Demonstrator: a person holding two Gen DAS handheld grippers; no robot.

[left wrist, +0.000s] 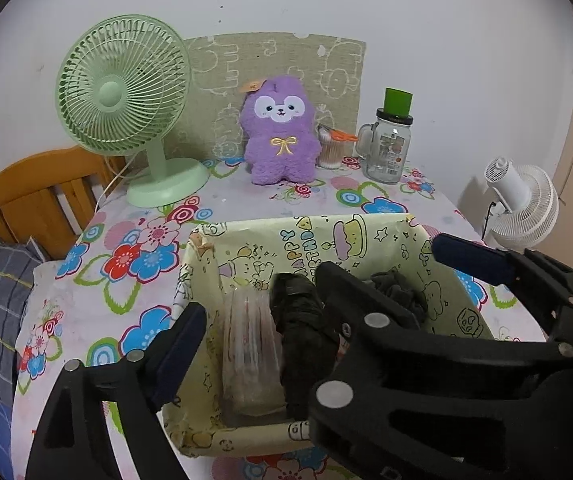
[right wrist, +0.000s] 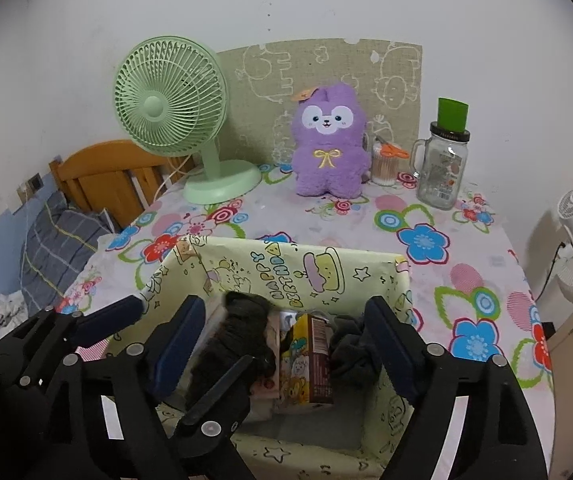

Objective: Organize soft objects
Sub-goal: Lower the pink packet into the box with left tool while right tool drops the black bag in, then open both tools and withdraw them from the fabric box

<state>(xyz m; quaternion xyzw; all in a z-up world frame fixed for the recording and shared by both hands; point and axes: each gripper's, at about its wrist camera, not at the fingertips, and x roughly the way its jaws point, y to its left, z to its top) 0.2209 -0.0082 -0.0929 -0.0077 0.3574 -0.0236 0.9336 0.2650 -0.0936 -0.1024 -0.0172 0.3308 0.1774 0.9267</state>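
A yellow birthday-print box [left wrist: 246, 240] [right wrist: 246, 264] stands on the flowered tablecloth in front of me. Inside lie a dark rolled cloth [left wrist: 302, 328] [right wrist: 242, 332], a grey crumpled cloth [left wrist: 398, 292] [right wrist: 350, 348], a clear plastic bag [left wrist: 250, 352] and a cartoon-printed carton [right wrist: 314, 356]. Both grippers hover over the box, side by side with their fingers interleaved. My left gripper [left wrist: 286, 308] is open above the dark cloth, its pads clear of it. My right gripper [right wrist: 286, 304] is open too, gripping nothing. A purple plush [left wrist: 280, 136] [right wrist: 328, 148] sits upright at the table's back.
At the back stand a green desk fan [left wrist: 126, 92], a jar of cotton swabs [left wrist: 330, 152] and a glass mug jar with a green lid [left wrist: 388, 148]. A white fan [left wrist: 522, 208] stands off the right edge. A wooden headboard [left wrist: 34, 192] and bedding lie to the left.
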